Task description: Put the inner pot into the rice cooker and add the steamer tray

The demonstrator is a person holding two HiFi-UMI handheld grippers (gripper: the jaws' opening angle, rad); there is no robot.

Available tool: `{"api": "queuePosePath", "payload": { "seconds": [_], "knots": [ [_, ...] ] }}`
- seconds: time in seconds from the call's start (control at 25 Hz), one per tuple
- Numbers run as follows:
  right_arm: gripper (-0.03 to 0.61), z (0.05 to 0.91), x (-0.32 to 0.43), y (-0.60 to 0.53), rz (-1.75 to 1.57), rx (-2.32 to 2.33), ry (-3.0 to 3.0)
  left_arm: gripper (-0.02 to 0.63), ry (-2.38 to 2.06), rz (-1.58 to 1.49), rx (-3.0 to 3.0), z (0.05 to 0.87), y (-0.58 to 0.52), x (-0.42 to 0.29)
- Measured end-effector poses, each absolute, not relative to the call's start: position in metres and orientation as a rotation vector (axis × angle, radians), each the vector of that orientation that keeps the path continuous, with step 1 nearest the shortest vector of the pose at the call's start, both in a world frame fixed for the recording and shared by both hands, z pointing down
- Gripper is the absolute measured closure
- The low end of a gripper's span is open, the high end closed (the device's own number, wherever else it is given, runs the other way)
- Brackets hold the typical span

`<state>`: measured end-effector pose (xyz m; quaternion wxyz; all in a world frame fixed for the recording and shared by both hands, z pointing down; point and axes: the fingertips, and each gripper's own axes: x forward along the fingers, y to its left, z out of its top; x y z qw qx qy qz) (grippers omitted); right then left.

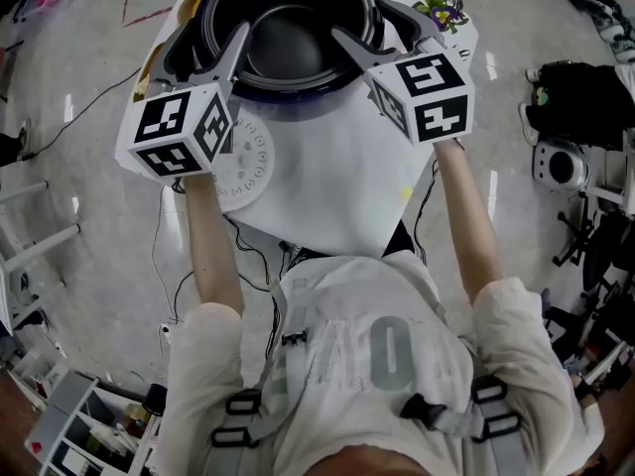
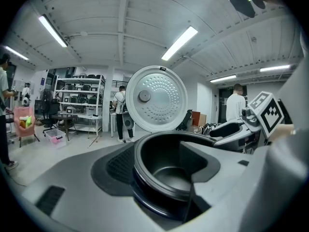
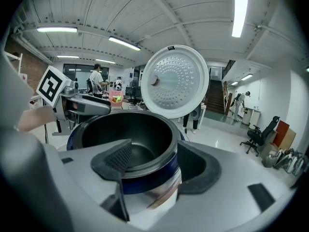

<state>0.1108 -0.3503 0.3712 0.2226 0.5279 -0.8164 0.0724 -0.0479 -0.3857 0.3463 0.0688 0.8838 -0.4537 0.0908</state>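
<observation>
Seated in the rice cooker (image 3: 145, 177), the inner pot (image 1: 293, 38) has its rim between my jaws. My left gripper (image 2: 159, 151) and right gripper (image 3: 154, 146) both stand wide apart, one jaw inside and one outside, not clamping. The cooker lid (image 3: 175, 81) stands upright. The steamer tray (image 1: 250, 162) lies on the white table (image 1: 337, 186), with pale glossy floor (image 1: 79, 87) all round.
</observation>
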Motion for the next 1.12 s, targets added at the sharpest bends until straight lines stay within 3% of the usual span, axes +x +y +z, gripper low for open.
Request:
{"api": "queuePosePath", "payload": {
  "seconds": [0.68,1.12],
  "knots": [
    [0.284,0.295,0.041,-0.280,-0.040,1.503,-2.387,0.314,-1.505,0.147,2.712,0.278,-0.307,-0.127],
    [0.290,0.319,-0.016,-0.239,-0.024,1.518,-2.427,0.314,-1.620,0.227,2.527,0.328,-0.252,-0.210]
  ]
}}
